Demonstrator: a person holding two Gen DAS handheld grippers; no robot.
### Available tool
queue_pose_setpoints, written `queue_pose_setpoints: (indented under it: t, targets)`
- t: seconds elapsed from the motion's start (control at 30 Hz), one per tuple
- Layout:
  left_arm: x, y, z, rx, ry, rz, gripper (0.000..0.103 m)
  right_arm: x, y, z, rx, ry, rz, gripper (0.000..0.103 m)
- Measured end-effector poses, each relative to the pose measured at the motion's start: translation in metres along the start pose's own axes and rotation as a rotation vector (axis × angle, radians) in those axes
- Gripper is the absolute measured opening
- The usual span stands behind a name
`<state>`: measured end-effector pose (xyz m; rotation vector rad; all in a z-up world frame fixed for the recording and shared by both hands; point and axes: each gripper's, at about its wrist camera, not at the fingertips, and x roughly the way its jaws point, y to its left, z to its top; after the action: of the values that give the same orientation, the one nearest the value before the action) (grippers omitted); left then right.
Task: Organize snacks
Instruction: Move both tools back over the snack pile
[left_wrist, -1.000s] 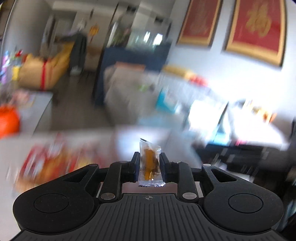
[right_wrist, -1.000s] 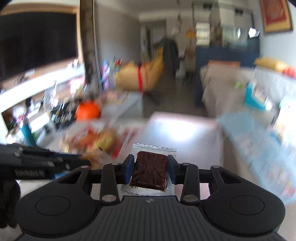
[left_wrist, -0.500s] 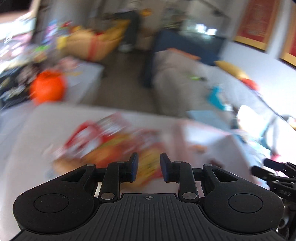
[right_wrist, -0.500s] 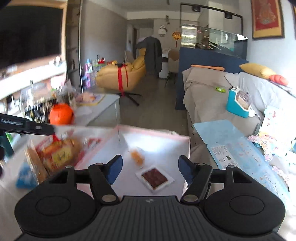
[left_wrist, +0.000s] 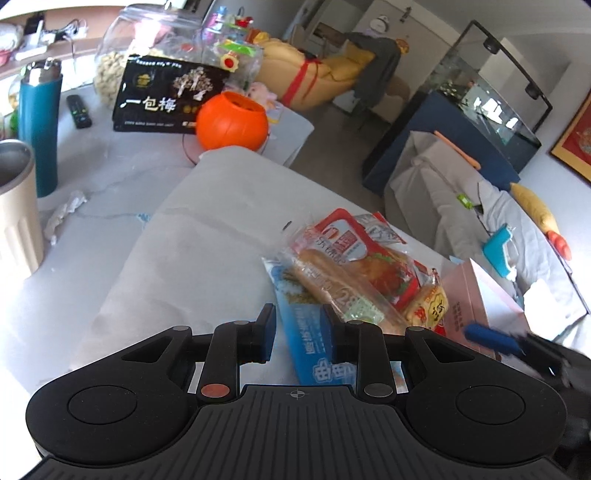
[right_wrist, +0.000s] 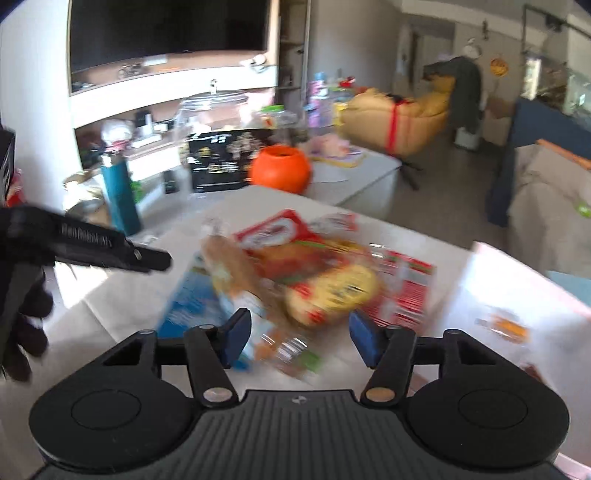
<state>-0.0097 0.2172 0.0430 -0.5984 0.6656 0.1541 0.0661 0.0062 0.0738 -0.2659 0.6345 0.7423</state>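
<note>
Both grippers hover empty over the snack pile (left_wrist: 354, 273) on the table (left_wrist: 207, 258), beside the pink box (left_wrist: 480, 295). The left gripper (left_wrist: 298, 332) stands with its fingers nearly together, gripping nothing; the right gripper (right_wrist: 298, 338) is spread, its jaws having just been closing. The next pick likely calls for settling on one packet

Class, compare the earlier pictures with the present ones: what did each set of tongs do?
Both tongs released their small snacks into the pink box, then swung back to the snack pile. Left tongs are nearly closed, empty; right tongs, just closing slightly, are open. The pile stayed put.
</note>
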Motion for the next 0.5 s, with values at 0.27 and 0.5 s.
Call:
queue_pose_setpoints:
  t: [0.27, 0.5]
  targets:
    - [0.005, -0.002, -0.012, -0.006, 0.028, -0.053, 0.029, 0.045, -0.041, 0.029, 0.248, -0.004, -0.177, 0.068]
    - [0.006, -0.008, -0.019, -0.008, 0.037, -0.062, 0.029, 0.059, -0.044, 0.007, 0.226, 0.1, -0.085, 0.045]
